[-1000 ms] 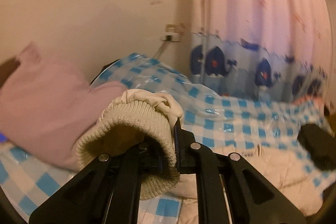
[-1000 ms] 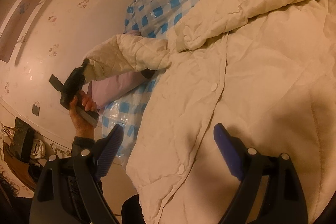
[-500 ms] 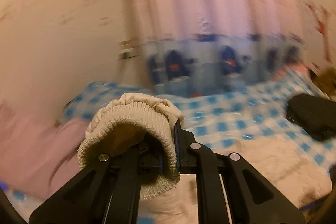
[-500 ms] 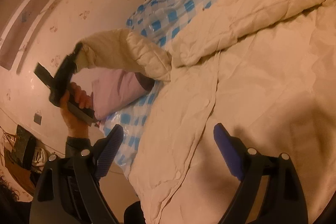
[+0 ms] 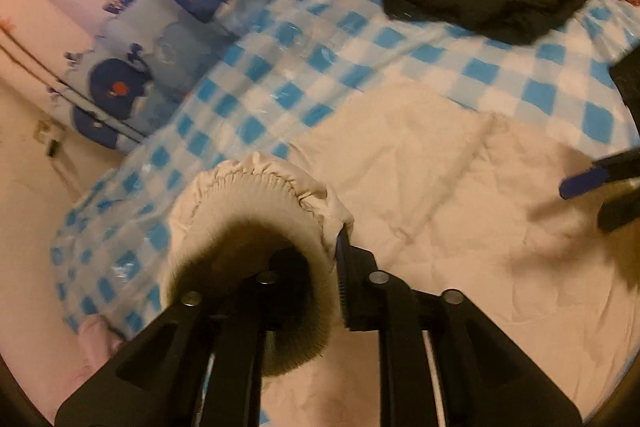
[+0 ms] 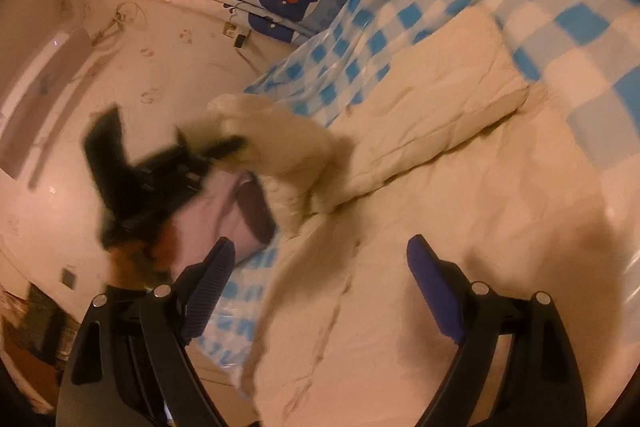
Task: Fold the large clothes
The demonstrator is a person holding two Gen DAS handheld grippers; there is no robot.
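Gripping the cream jacket's (image 5: pixel 460 227) ribbed cuff (image 5: pixel 256 227), the left tool (image 5: pixel 340 267) should lay the sleeve (image 6: pixel 280 155) flat across the body while the right tool (image 6: pixel 320 291) waits wide open.

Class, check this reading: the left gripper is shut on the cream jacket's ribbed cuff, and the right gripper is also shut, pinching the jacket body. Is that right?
Not quite. The left gripper is shut on the ribbed cuff, but the right gripper is open, its fingers spread above the jacket body and holding nothing. The right wrist view shows it.

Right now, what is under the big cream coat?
Under the cream coat lies a blue checked sheet, showing round its edges. A pink cloth peeks out beneath the lifted sleeve. The rest is covered.
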